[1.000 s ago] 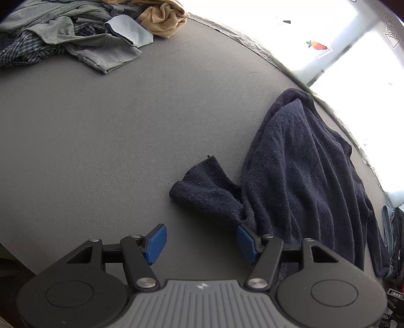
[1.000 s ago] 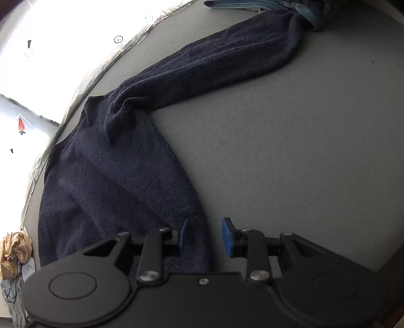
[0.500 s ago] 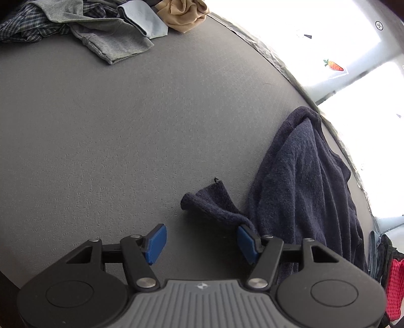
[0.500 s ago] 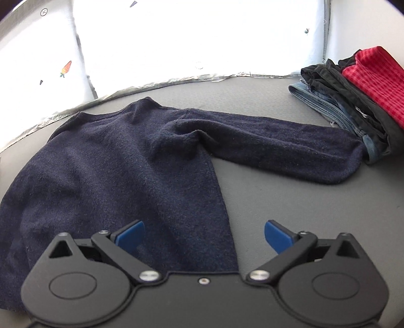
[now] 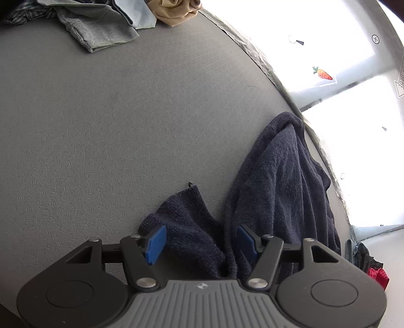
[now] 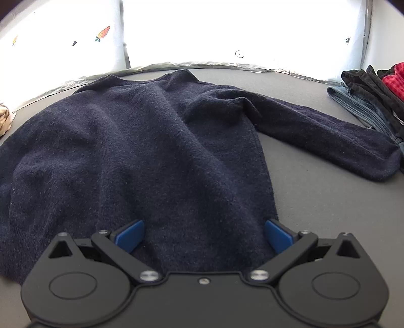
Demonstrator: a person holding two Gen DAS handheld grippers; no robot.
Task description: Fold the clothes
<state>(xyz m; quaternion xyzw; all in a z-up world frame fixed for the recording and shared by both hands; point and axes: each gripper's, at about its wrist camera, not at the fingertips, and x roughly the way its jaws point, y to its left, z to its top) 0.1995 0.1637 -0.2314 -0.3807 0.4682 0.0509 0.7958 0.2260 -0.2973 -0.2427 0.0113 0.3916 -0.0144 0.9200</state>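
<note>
A navy knit sweater [image 6: 151, 151] lies spread front-down on the grey table [image 5: 126, 126], neck toward the bright wall. One sleeve [image 6: 328, 131] stretches out to the right. The other sleeve [image 5: 186, 227] is bunched, its cuff lying between the blue pads of my left gripper [image 5: 202, 242], which is open and does not pinch it. My right gripper [image 6: 204, 236] hangs wide open just above the sweater's lower right hem, with knit under both pads [image 6: 130, 236].
A heap of unfolded clothes [image 5: 101, 30] with a tan piece [image 5: 174, 12] sits at the table's far left. Folded jeans [image 6: 353, 106], dark garments and a red checked one [image 6: 394, 80] are stacked at the right, touching the stretched sleeve's cuff.
The right gripper opened wide, rolled level and came down over the sweater's hem. The left gripper moved forward, so the bunched sleeve cuff now lies between its fingers.
</note>
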